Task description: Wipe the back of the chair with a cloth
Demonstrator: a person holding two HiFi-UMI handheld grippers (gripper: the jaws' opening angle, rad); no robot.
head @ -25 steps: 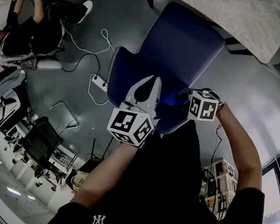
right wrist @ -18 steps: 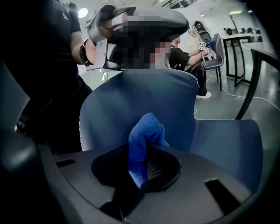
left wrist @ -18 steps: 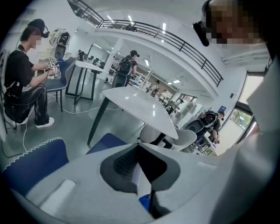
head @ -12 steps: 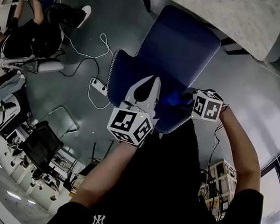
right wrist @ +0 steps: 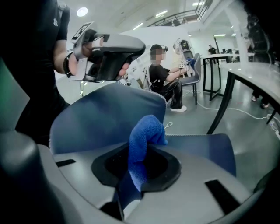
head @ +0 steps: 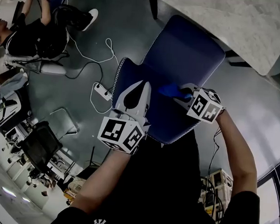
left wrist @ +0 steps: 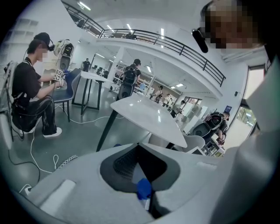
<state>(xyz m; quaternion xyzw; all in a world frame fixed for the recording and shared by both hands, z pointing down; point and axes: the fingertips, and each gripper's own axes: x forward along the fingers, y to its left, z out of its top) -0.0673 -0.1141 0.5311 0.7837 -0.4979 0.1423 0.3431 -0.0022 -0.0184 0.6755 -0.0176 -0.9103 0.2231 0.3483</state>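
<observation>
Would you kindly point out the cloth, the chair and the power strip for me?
cloth [right wrist: 146, 129], right gripper view, on its bunched upper end.
chair [head: 191, 48], head view, on the middle of the seat.
power strip [head: 102, 90], head view, on its white body.

A white table [left wrist: 148, 116] on dark legs stands on a glossy grey floor [head: 112, 17]. Left of it, a white cable [head: 109, 45] trails to a power strip [head: 102, 90]. Above and behind it, a railed balcony [left wrist: 144, 35] curves beneath bright ceiling lights [left wrist: 83, 5].
</observation>
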